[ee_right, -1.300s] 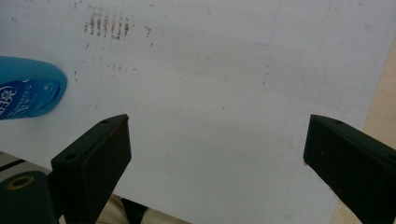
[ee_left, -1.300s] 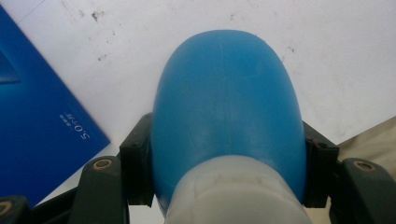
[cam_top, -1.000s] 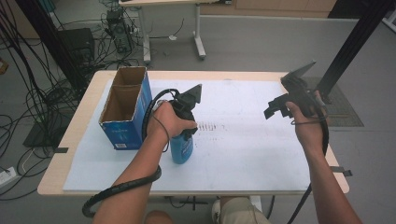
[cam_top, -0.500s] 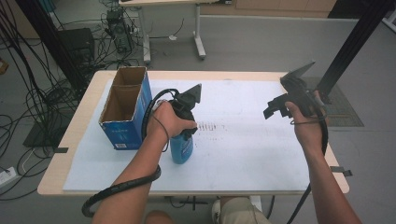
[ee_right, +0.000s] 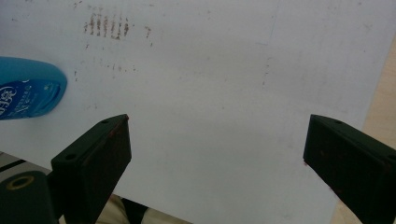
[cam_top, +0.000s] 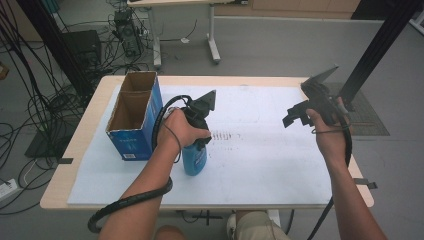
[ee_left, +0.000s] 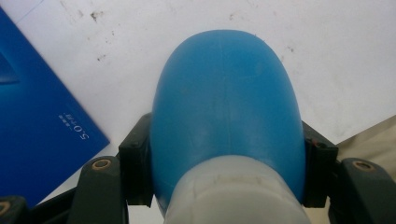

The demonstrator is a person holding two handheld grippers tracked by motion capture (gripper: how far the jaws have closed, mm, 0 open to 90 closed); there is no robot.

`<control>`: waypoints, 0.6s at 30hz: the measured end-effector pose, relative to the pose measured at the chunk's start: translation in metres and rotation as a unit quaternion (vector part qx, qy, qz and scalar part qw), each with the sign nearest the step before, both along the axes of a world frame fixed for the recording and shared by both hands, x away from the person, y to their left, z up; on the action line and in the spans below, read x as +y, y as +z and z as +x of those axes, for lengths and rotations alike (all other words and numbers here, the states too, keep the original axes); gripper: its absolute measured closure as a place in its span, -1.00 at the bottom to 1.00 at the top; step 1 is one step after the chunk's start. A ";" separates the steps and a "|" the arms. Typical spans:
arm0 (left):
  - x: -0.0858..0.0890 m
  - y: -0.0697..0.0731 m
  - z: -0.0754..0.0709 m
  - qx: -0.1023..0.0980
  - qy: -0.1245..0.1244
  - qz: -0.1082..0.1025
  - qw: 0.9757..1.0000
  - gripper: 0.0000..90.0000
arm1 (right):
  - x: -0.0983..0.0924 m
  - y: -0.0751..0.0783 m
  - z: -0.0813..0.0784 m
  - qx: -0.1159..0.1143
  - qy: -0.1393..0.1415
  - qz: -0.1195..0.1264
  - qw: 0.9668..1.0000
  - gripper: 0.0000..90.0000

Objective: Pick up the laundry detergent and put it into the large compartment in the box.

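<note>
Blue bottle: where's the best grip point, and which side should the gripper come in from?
From above, across the shoulder just under the white cap. The blue bottle stands upright on the white sheet, and its body narrows there, so the jaws straddle it. The left gripper is already shut on it this way. Avoid the open box side.

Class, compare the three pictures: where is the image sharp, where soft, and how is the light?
High view: even, soft light, faint shadows, everything fairly sharp. Left gripper view: the blue bottle clamped in the left tool is so close it looks soft, with no glare. Right gripper view: the white sheet is sharp, the open right tool dark and slightly blurred.
</note>
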State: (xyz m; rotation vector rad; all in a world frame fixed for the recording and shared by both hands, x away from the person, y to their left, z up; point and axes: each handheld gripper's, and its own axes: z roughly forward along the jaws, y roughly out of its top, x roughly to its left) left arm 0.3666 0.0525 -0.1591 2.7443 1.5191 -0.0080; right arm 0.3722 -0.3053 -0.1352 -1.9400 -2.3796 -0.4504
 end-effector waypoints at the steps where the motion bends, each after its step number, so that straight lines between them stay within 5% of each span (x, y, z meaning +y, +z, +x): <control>1: 0.000 0.000 0.000 0.000 -0.001 0.000 1.000 -0.16 | 0.000 0.000 0.000 0.000 -0.001 0.000 1.000 -0.83; 18: -0.001 0.000 0.000 0.001 -0.001 0.001 1.000 -0.16 | 0.000 0.000 0.000 0.000 0.000 0.001 1.000 -0.83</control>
